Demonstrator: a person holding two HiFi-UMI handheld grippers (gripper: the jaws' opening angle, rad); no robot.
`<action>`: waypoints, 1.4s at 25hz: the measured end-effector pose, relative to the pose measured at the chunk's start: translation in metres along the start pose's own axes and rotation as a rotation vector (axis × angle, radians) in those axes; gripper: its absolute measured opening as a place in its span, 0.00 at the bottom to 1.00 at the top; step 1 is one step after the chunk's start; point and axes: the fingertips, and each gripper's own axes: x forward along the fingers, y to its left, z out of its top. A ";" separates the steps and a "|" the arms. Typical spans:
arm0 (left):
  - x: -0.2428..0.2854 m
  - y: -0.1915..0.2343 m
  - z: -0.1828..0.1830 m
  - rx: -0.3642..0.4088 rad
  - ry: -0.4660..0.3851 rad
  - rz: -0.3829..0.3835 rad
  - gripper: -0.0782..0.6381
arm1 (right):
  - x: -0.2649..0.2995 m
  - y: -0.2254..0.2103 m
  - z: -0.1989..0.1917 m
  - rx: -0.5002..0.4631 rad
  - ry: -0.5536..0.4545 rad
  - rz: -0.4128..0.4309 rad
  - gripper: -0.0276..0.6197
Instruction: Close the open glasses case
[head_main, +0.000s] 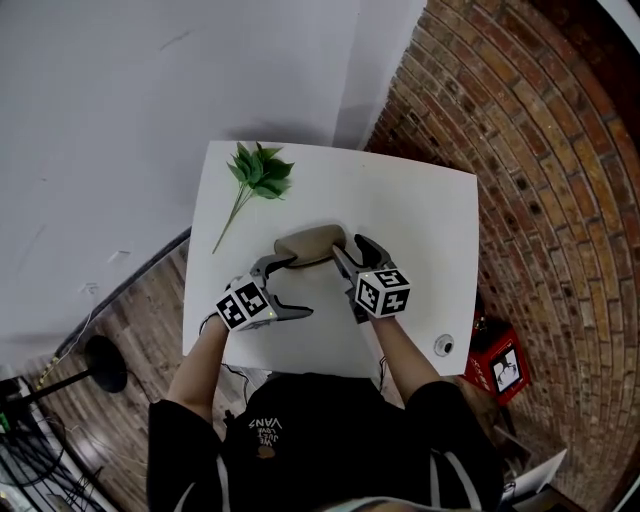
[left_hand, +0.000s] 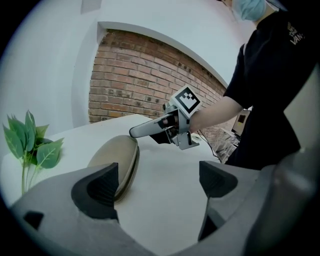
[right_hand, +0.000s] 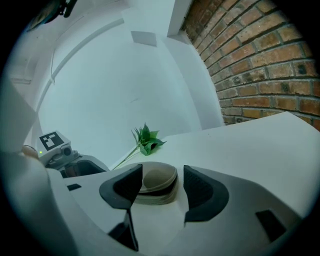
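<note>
A beige glasses case lies in the middle of the white table, its lid down on its base with a thin dark seam showing. My right gripper stands open at the case's right end. In the right gripper view the case shows between the two pads, and neither pad presses on it. My left gripper is open in front of the case's left part. In the left gripper view the case lies just past the left pad, with the right gripper over its far end.
A green leafy sprig lies at the table's far left. A small round object sits near the front right corner. A red crate stands on the floor beside the brick wall. The person stands at the table's near edge.
</note>
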 end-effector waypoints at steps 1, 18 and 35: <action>0.001 -0.001 -0.001 -0.010 0.000 -0.006 0.83 | 0.002 -0.001 -0.001 -0.007 0.008 -0.001 0.42; 0.013 -0.001 -0.015 -0.025 0.076 0.025 0.76 | 0.008 -0.007 -0.014 -0.134 0.081 -0.036 0.45; 0.015 -0.004 -0.017 -0.014 0.096 0.057 0.75 | 0.003 -0.009 -0.015 -0.108 0.085 -0.073 0.46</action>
